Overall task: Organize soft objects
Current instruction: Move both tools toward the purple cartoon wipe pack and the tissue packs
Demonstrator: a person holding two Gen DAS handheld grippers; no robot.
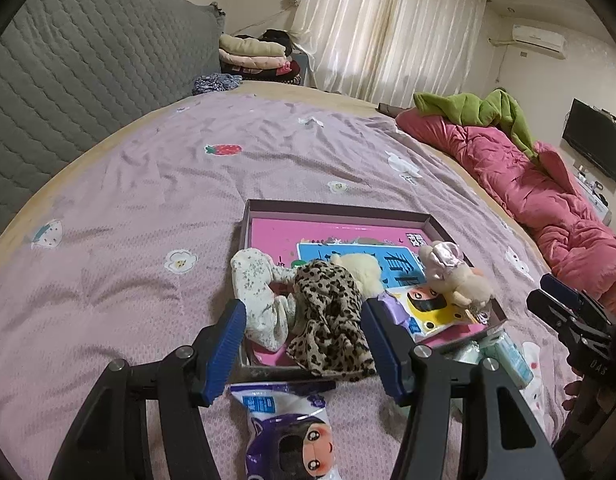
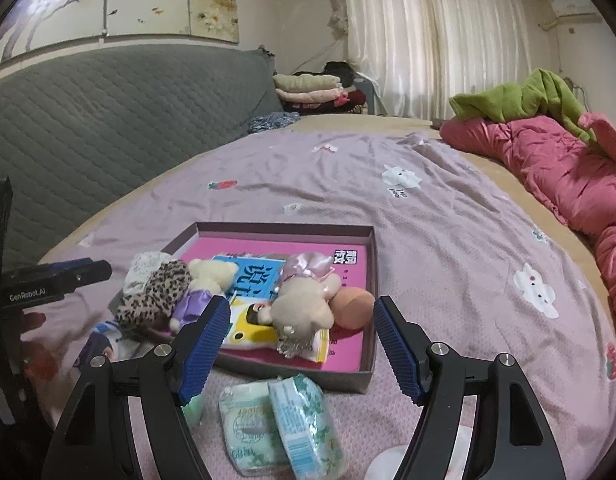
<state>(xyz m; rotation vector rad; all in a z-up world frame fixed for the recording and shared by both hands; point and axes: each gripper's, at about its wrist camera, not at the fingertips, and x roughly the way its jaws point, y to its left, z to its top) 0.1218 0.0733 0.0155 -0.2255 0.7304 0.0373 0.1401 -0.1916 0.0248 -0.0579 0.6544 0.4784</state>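
Observation:
A shallow grey box (image 1: 336, 208) with a pink book in it lies on the bed. Inside are a leopard-print cloth (image 1: 328, 320), a white floral cloth (image 1: 256, 292), a cream plush (image 1: 364, 268) and a beige plush with a pink bow (image 1: 456, 276). My left gripper (image 1: 304, 312) is open, hovering over the two cloths at the box's near edge, gripping nothing. My right gripper (image 2: 302, 312) is open too, just short of the bow plush (image 2: 304, 300) and an orange ball (image 2: 352, 308). Each gripper appears in the other's view, the left gripper (image 2: 96, 270) and the right gripper (image 1: 544, 292).
A purple packet with a cartoon face (image 1: 288, 432) and pale green tissue packs (image 2: 284, 420) lie on the lilac bedspread (image 1: 148, 200) in front of the box. A pink quilt (image 2: 548, 160) runs along the right; a grey padded headboard (image 1: 88, 60) is at the left.

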